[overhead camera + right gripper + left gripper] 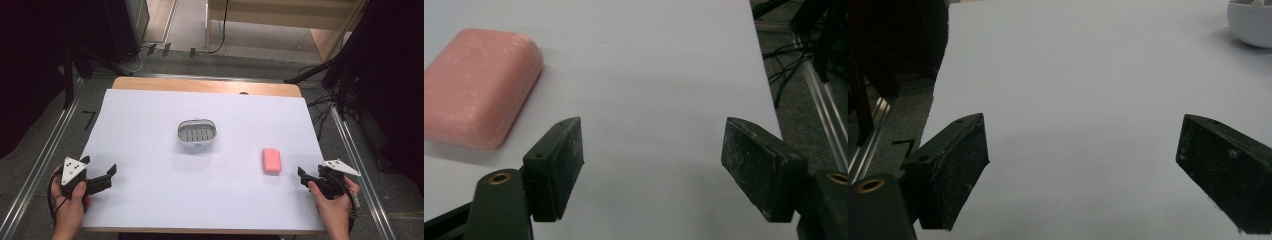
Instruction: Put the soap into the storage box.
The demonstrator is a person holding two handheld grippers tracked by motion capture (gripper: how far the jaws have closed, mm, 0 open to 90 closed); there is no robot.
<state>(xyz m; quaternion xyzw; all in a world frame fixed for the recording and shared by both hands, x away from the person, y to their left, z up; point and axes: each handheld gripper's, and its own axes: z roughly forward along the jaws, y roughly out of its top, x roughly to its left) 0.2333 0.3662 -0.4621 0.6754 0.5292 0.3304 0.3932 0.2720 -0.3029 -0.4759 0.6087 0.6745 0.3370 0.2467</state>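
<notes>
Pink soap bar (271,160) lies flat on the white table sheet (150,150), just ahead and to the left of my right gripper (306,178), long axis running away from me; the soap dish (198,133) sits further off at centre. Right jaws stand apart with nothing between them. My left gripper (102,175), wide and empty, is well apart from the bar, so I judge the right hand takes it.

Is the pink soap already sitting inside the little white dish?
No, the pink soap lies on the white table cover, off to the right of the white dish, which holds nothing.
</notes>
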